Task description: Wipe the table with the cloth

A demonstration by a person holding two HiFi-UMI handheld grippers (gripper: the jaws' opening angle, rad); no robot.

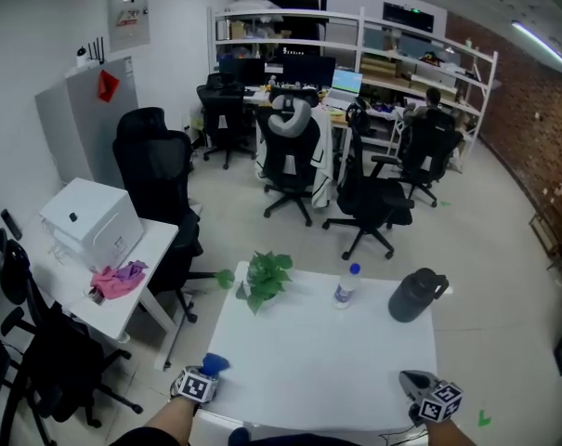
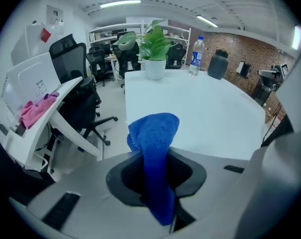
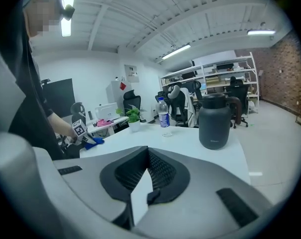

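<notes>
Left gripper view shows left gripper (image 2: 158, 159) jaws clamping the cloth (image 2: 154, 132); right gripper (image 3: 147, 156) jaws sit closed, empty.

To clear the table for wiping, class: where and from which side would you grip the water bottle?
Probably round its straight middle, level from the table's near edge: the water bottle stands upright, plant to its left, jug to its right, near side free.

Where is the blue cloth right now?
The blue fuzzy cloth is pinched in the jaws of the left gripper, at the near left corner of the white table in the head view.
</notes>
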